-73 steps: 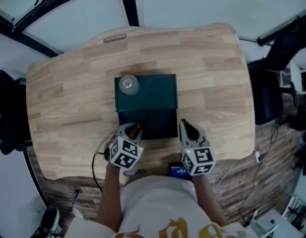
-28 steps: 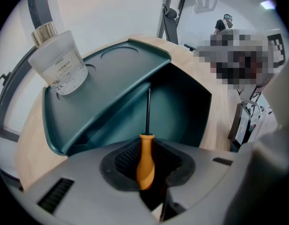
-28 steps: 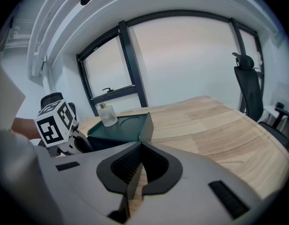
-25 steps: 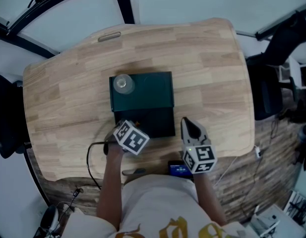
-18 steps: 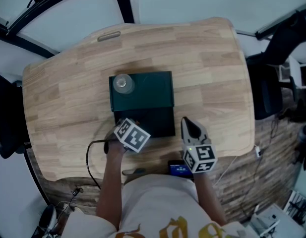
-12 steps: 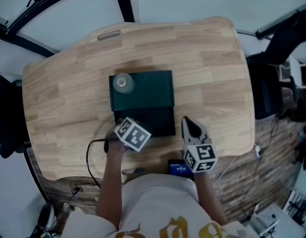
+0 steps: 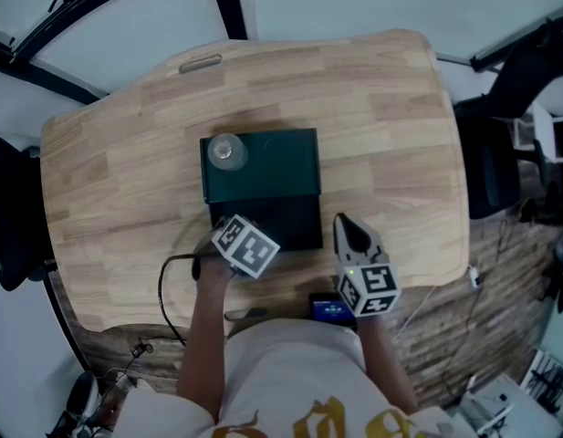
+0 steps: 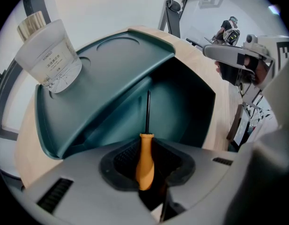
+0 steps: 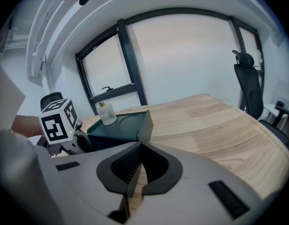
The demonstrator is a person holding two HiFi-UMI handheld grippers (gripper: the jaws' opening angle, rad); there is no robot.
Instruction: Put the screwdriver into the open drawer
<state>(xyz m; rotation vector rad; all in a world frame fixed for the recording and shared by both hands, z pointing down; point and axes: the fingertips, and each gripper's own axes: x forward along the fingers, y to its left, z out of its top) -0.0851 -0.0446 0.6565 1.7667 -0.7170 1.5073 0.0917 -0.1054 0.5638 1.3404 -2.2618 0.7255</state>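
Gripping an orange-handled screwdriver [image 8: 145, 159] by its handle, the left gripper [image 8: 149, 171] has its jaws clenched on the tool. The thin dark shaft runs straight ahead into the open drawer [image 8: 184, 108] of a dark green plastic box [image 7: 267, 164]. The shaft's tip lies over the drawer's shadowed inside. Whether it touches the drawer floor is hard to tell, as the left gripper view is dim there and the head view hides it under that gripper's marker cube.

The box stands near the middle of a light wooden surface [image 7: 390, 135], with the drawer pulled out toward the person. A small clear glass bottle with a pale cap [image 7: 225, 151] stands upright on the left rear corner of the box's recessed top.

The right gripper [image 7: 347, 231] sits just beside the drawer's right side. Its jaws are pressed together with nothing between them, and its view looks across the surface past the box's corner.

A black cable [image 7: 167, 286] loops over the surface at the left gripper's near side. A small blue object [image 7: 328, 314] lies at the front edge between the two forearms. A black office chair [image 9: 247, 86] stands beyond the far end of the surface.
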